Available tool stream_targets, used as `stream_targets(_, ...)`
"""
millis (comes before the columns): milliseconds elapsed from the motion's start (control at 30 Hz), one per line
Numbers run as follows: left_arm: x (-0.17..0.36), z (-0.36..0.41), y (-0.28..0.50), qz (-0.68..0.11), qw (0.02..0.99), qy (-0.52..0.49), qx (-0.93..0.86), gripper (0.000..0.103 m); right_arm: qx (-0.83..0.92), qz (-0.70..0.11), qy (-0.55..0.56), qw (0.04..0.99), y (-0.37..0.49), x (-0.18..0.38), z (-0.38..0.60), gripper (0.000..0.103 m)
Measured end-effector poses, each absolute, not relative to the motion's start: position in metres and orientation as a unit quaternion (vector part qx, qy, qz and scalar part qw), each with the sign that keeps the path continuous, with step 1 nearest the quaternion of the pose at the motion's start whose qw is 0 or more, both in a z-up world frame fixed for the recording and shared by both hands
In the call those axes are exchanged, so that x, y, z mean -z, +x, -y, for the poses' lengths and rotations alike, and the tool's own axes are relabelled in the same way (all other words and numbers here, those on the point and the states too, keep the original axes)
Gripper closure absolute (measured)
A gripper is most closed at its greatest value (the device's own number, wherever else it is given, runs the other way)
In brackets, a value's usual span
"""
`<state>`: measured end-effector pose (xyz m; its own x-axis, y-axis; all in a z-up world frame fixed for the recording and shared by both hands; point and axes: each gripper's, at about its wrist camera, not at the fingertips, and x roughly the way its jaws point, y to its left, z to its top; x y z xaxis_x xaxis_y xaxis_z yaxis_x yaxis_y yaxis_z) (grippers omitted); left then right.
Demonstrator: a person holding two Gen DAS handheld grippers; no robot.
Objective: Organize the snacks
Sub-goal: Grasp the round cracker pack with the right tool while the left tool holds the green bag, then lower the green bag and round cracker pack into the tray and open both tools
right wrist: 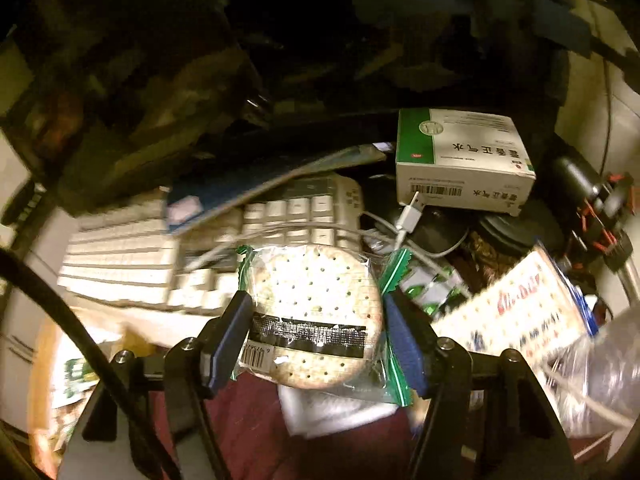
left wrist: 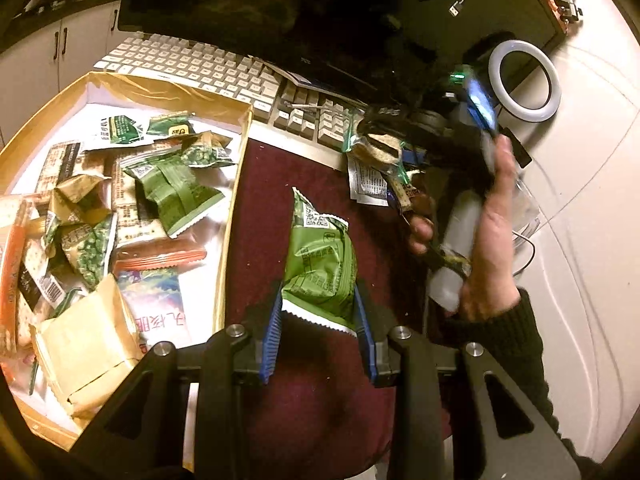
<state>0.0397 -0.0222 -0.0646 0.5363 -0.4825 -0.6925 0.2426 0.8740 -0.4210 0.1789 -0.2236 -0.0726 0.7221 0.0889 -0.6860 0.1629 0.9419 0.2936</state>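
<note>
Both tongs grip snacks: left (left wrist: 318, 312) green packet (left wrist: 320, 264), right (right wrist: 316, 336) cracker pack (right wrist: 314, 312).

Two snacks in my claws, the rest in the box

My left claw (left wrist: 318, 312) pinches a crinkled green packet (left wrist: 320, 264) at its lower serrated edge, centre frame over maroon cloth. My right claw (right wrist: 316, 336) clamps a clear-wrapped round cracker (right wrist: 314, 312), flat face up. The gold-rimmed box (left wrist: 236, 184) at left holds mixed snack packets (left wrist: 120, 208).
</note>
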Motion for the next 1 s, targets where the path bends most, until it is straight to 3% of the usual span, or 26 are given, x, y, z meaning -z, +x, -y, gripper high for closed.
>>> stream_targets(400,0.035,-0.046,0.045,-0.398,0.886,-0.185,0.151,0.068,-0.206,-0.319,0.194,0.905,0.094,0.045,0.152,0.036)
stream_targets(733,0.03,-0.134,0.076,-0.4,0.885,-0.228,0.071,0.068,-0.239,-0.345,0.119,0.9,0.122,0.053,0.079,0.036)
stream_targets(1000,0.041,-0.16,0.102,-0.415,0.879,-0.231,0.05,0.068,-0.229,-0.364,0.084,0.899,0.139,0.044,0.052,0.035)
